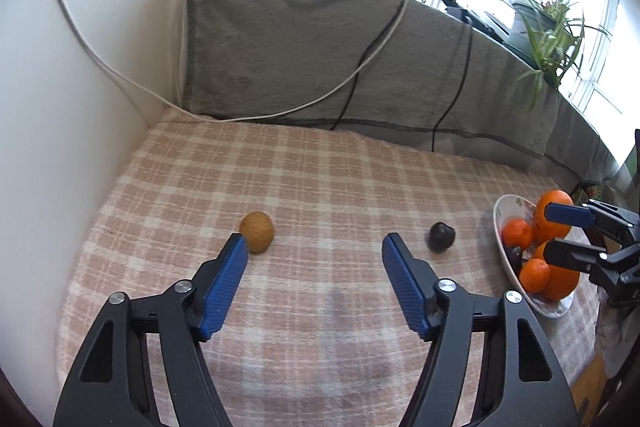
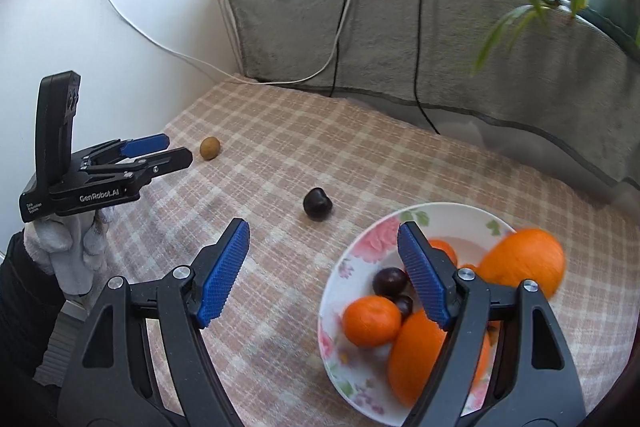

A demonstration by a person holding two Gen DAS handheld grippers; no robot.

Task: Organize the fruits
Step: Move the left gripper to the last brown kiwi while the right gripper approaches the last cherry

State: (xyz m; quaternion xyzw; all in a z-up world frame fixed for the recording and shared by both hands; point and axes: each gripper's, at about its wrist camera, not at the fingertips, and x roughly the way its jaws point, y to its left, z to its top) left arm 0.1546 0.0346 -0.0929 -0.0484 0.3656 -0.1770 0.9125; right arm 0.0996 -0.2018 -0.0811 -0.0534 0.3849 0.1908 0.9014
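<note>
A brown kiwi (image 1: 257,231) lies on the checked tablecloth, just beyond my left gripper's left fingertip; it also shows in the right wrist view (image 2: 209,148). A dark plum (image 1: 440,236) lies to the right (image 2: 317,203). A floral bowl (image 2: 372,247) holds oranges (image 2: 372,321), a blurred large orange (image 2: 524,261) and dark plums (image 2: 390,281). My left gripper (image 1: 314,241) is open and empty (image 2: 178,149). My right gripper (image 2: 322,231) is open and empty over the bowl's near-left rim; it also shows in the left wrist view (image 1: 554,229).
A grey towel-covered ledge (image 1: 320,59) stands behind the table, with black and white cables (image 1: 360,67) hanging over it. A white wall (image 1: 60,107) bounds the left. A spider plant (image 1: 548,27) stands at the right by the window.
</note>
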